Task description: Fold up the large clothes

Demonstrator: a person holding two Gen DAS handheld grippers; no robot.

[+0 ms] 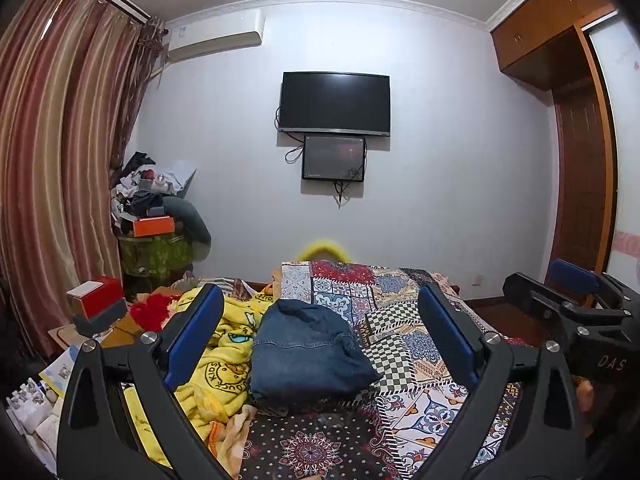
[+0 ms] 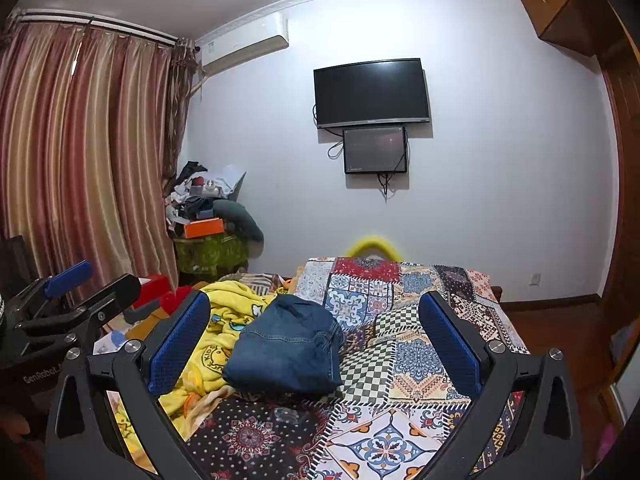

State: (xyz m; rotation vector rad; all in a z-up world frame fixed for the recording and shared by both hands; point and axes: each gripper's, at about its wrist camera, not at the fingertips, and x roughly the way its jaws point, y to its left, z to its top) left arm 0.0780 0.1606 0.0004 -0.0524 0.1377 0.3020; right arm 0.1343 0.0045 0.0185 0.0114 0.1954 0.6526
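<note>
We record a bedroom with a bed [image 1: 420, 412] covered by a patchwork bedspread [image 1: 404, 320] of tile, check and floral panels. A yellow cartoon-print blanket [image 1: 224, 344] lies crumpled along the bed's left edge. On the far wall hang a dark television [image 1: 334, 103] and, touching its lower edge, a smaller dark screen [image 1: 333, 157], with loose cables beside both. An air conditioner [image 1: 216, 38] sits high on that wall near the left corner, next to striped red-and-gold curtains [image 1: 56, 152]. Below it a heap of clutter [image 1: 154, 204] stands in the corner, with an orange box among it. A wooden wardrobe [image 1: 560, 40] occupies the right side.

The jeans [image 1: 308, 354] are blue denim, folded into a compact, somewhat lumpy bundle with stitched seams showing on top. They rest on the bedspread toward the bed's left edge, their left side touching the yellow blanket.

The left gripper [image 1: 320, 336] has its jaws spread wide, blue pads facing each other, holding nothing and held above the bed, clear of the denim. The right gripper [image 2: 316, 340] is likewise spread wide and empty, apart from the jeans. Each gripper appears at the edge of the other's view.
</note>
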